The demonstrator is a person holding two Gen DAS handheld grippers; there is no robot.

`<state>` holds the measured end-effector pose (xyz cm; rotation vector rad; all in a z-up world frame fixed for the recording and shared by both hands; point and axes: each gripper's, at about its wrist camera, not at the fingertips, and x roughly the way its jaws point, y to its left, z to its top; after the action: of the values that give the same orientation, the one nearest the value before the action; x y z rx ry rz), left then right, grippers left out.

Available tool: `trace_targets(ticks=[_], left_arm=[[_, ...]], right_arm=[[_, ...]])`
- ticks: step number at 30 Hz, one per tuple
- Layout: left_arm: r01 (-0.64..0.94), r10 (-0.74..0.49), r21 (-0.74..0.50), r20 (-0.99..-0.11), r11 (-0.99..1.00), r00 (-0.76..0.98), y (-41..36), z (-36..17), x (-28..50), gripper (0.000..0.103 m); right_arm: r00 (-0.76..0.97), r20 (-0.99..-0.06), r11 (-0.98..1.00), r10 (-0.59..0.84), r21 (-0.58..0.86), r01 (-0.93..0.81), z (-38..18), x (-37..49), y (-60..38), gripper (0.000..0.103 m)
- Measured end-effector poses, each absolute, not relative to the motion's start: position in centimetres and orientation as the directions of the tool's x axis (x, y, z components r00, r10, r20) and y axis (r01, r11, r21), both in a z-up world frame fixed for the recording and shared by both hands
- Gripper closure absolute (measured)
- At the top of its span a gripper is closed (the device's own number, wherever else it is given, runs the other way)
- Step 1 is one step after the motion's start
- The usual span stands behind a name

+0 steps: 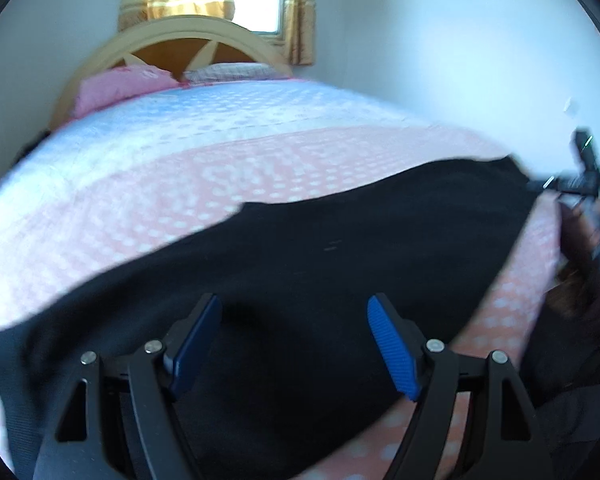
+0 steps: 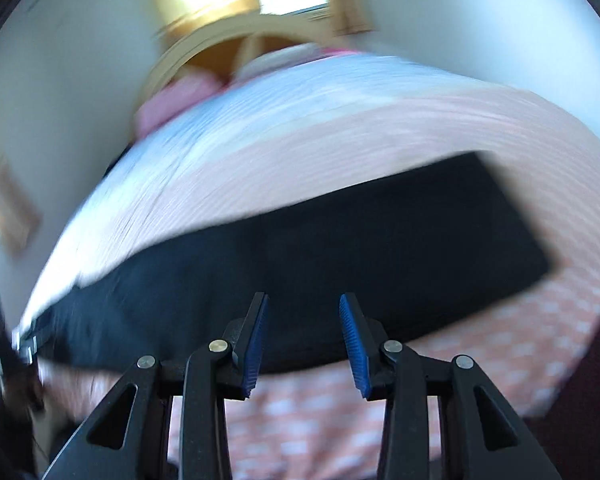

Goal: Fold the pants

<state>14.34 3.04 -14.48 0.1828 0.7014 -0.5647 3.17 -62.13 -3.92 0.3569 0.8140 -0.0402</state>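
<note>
Left wrist view: black pants [image 1: 320, 264] lie flat on the pink-and-blue dotted bedspread [image 1: 220, 168], near the foot edge of the bed, well clear of the pillows [image 1: 116, 88] and headboard [image 1: 172, 40]. Their long axis runs left to right across the bed, roughly parallel to that near edge. They already look like a single long strip, possibly folded once leg over leg, though I can't confirm layers.

Left gripper [image 1: 294, 344] has its jaws spread wide with nothing between them, and hangs over the left part of the cloth. The fabric sits directly under and ahead of its blue pads [image 1: 392, 352]. The second tool shows at the far right edge, just beside the strip's right end.

Right wrist view is heavily motion-blurred. Right gripper [image 2: 303, 344] also has its jaws apart, narrower than the left, and empty. It is at the near edge of the pants [image 2: 340, 248], whose squared-off end lies up and to the right.

Judgement: each tool sits toward its own end of the strip, left tool over the left half, right tool near the right half. A next fold would likely go end over end along the long axis, so each tool needs a corner or edge on its own side. Neither has cloth pinched yet. The blur makes the right tool's exact position uncertain.
</note>
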Motion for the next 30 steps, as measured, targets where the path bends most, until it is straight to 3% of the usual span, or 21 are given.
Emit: trace_targets(ticks=[2, 5, 9, 12, 15, 17, 23, 30], left_arm=[[0.510, -0.373, 0.013, -0.665, 0.860, 0.647, 3.9, -14.7, 14.7, 0.023], [0.484, -0.393, -0.059, -0.674, 0.873, 0.626, 4.9, -15.2, 15.5, 0.021], [0.474, -0.403, -0.090, -0.677, 0.876, 0.616, 5.2, -15.5, 15.8, 0.020], [0.483, -0.409, -0.087, -0.674, 0.871, 0.616, 5.1, -15.5, 15.5, 0.013], [0.487, -0.405, -0.077, -0.676, 0.870, 0.616, 5.0, -15.5, 15.4, 0.013], [0.487, -0.407, -0.080, -0.675, 0.870, 0.615, 5.1, -15.5, 15.3, 0.012], [0.487, -0.416, -0.094, -0.672, 0.868, 0.612, 5.2, -15.4, 15.3, 0.011], [0.488, -0.421, -0.100, -0.670, 0.867, 0.611, 5.4, -15.4, 15.1, 0.011]], right_arm=[[0.707, -0.707, 0.917, -0.018, 0.271, 0.294, -3.5, 2.4, -66.0, 0.065], [0.701, -0.709, 0.849, -0.079, 0.320, 0.420, -4.2, 1.8, -70.8, 0.065], [0.677, -0.736, 0.795, 0.000, 0.411, 0.447, -6.2, 1.7, -73.9, 0.065], [0.679, -0.734, 0.789, -0.006, 0.414, 0.454, -6.8, 1.4, -74.3, 0.065], [0.658, -0.747, 0.778, -0.091, 0.360, 0.515, -6.6, 0.6, -74.5, 0.065], [0.694, -0.717, 0.755, -0.066, 0.419, 0.504, -6.4, -0.2, -75.6, 0.064], [0.673, -0.738, 0.745, 0.053, 0.478, 0.465, -8.2, 0.7, -75.8, 0.064], [0.672, -0.739, 0.759, 0.052, 0.466, 0.454, -8.6, 2.2, -75.6, 0.065]])
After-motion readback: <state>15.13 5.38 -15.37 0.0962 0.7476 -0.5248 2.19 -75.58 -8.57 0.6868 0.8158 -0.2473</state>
